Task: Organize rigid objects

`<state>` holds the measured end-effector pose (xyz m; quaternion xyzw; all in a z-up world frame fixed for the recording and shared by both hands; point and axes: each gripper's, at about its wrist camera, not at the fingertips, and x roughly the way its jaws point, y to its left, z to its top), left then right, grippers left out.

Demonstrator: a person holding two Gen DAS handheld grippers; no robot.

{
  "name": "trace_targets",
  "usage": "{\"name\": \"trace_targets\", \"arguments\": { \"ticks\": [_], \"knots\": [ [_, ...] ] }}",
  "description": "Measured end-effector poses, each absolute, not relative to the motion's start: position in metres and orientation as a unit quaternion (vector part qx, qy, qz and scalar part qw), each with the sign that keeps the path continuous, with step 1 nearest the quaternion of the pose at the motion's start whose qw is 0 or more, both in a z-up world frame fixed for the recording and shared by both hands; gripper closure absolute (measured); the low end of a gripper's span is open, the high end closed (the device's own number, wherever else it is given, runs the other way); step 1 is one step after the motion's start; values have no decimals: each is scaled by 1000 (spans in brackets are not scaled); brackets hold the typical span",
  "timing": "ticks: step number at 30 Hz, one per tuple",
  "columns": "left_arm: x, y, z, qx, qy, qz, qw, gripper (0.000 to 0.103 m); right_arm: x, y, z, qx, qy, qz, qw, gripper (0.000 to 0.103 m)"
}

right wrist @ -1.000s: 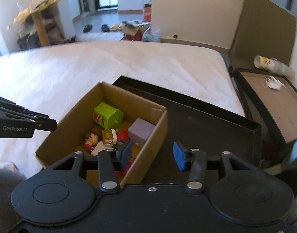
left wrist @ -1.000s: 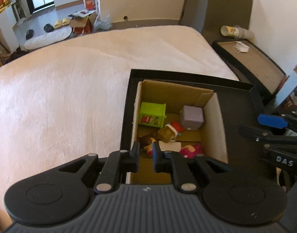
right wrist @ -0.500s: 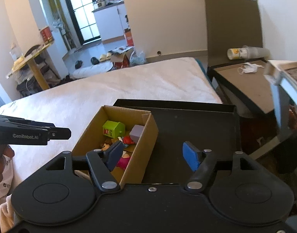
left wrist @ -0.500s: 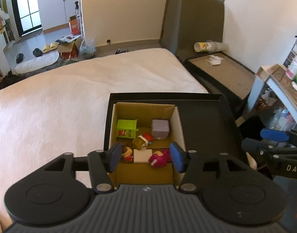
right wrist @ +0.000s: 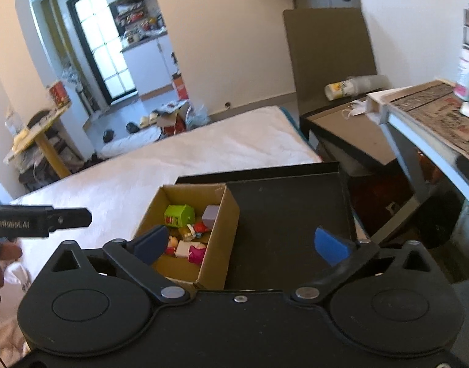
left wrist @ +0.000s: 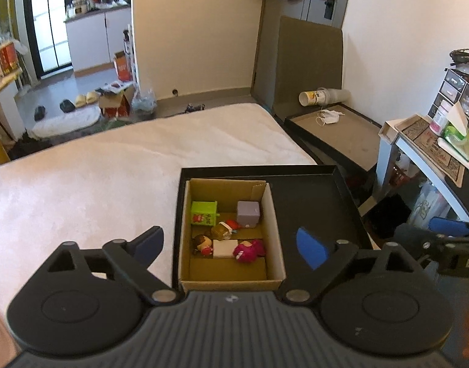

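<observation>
A cardboard box (left wrist: 274, 230) stands in the left part of a black tray (left wrist: 320, 202) on a white bed. It holds a green cube (left wrist: 203, 213), a grey cube (left wrist: 248, 214), a white block (left wrist: 224, 248), a pink toy (left wrist: 249, 251) and small figures (left wrist: 203, 243). My left gripper (left wrist: 231, 245) is open and empty, high above the box's near side. My right gripper (right wrist: 249, 242) is open and empty, above the tray right of the box (right wrist: 222, 214). The green cube (right wrist: 179, 214) also shows there.
The white bed (left wrist: 96, 178) spreads to the left. A second black tray (left wrist: 335, 135) with a mask and a paper cup stack (left wrist: 323, 95) lies beyond. A cluttered desk (left wrist: 433, 141) stands at the right. The left gripper's finger (right wrist: 38, 219) shows in the right wrist view.
Both grippers have risen and pulled back from the box. The left gripper has gone from shut to wide open. The right gripper has opened wider.
</observation>
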<state>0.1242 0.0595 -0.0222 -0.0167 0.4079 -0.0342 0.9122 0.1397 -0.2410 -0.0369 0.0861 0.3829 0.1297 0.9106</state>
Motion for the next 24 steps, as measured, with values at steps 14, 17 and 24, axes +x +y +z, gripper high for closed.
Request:
{"name": "trace_targets", "arguments": {
  "ticks": [14,17,24],
  "knots": [
    [75,64,-2,-6,393,-49,918,3,97,-246,-16,105,375,58,919,0],
    [64,64,5,-9,387,-51,920,3,88,-244,-12,100,369,51,923,0],
    [38,60,14,-12,377,-53,925,3,62,-240,0,105,352,23,930,0]
  ]
}}
